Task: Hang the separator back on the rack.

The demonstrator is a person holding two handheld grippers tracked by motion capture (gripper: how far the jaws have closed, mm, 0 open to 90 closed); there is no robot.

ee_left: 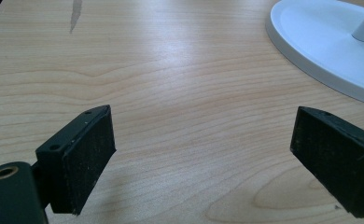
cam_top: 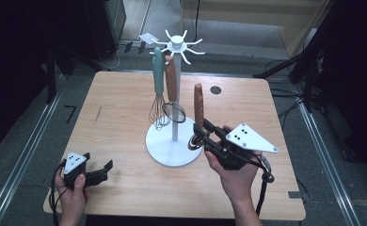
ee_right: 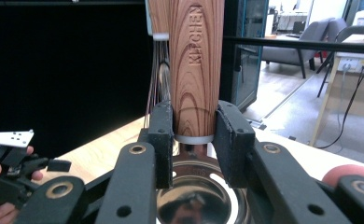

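Right claw is pinching the wooden handle of a utensil, upright beside the white rack. Left claw sits spread wide on the table. Next, I'd guess: lift the handle's top up to a free hook.

Held upright by the right gripper: a kitchen tool with a brown wooden handle and a shiny round metal end at the bottom. Handle standing straight up, squeezed between the two black jaws just above its silver ring, with the word KITCHEN cut into the wood. Up off the table, close beside the white stand, near its round base and a bit to the right of its pole.
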